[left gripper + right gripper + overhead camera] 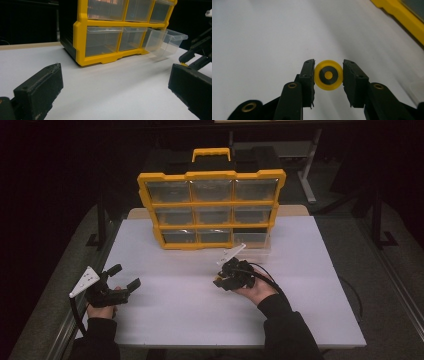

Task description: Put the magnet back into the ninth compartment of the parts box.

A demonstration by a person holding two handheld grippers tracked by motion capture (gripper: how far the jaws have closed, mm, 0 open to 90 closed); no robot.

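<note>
Left gripper (126, 276) rests low at the left edge of the white table (175, 310), jaws spread wide with nothing between them, aimed toward the yellow drawer cabinet (210, 210). Centre-right, the right gripper (328, 75) pinches a small yellow wheel (328, 75) by its rim, held above the tabletop. Just beyond it, the cabinet's bottom-right clear drawer (166, 41) stands pulled out.

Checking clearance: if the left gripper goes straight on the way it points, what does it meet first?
Probably the pulled-out clear drawer at the yellow organizer; bare table lies before it. Depth is unclear.
</note>
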